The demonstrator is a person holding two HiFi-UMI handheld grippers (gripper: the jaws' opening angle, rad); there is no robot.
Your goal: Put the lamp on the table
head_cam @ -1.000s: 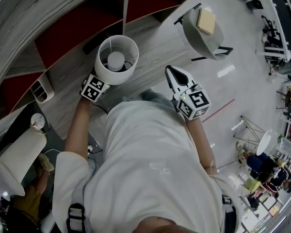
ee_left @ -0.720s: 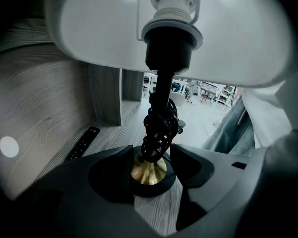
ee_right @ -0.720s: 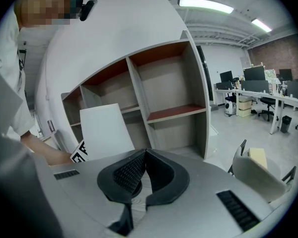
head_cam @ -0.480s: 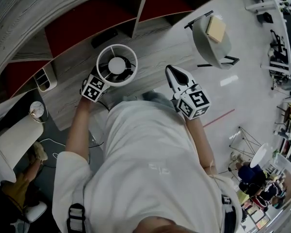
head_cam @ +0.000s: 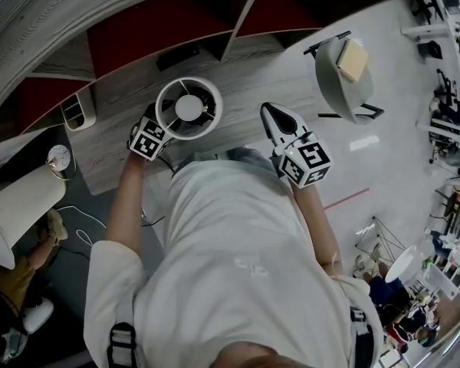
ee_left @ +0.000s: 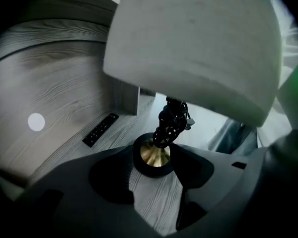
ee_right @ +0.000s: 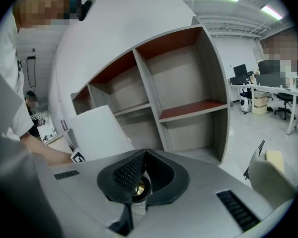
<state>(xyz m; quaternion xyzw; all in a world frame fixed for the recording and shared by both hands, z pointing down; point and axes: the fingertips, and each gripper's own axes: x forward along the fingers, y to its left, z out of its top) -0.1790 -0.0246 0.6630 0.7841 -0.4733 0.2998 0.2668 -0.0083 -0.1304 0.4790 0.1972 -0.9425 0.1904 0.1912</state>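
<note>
The lamp has a white drum shade (head_cam: 188,107) and a black round base with a brass middle (ee_left: 153,156). It stands upright over the grey wooden table (head_cam: 245,79). My left gripper (ee_left: 154,158) is shut on the lamp's base, one jaw on either side. I cannot tell whether the base touches the wood. In the head view the shade hides these jaws and only the marker cube (head_cam: 149,139) shows. My right gripper (head_cam: 271,114) hangs to the right of the lamp, shut and holding nothing, with its tips meeting (ee_right: 141,155).
A black remote (head_cam: 178,57) lies on the table beyond the lamp, near the shelf unit (head_cam: 238,10) with red back panels. A grey chair (head_cam: 341,79) with a tan block on it stands to the right. Another white shade (head_cam: 19,205) and a small clock (head_cam: 59,157) are at left.
The lamp has moved forward over the table with my left gripper, and now stands upright, seen straight from above. The right gripper has stayed where it was.
</note>
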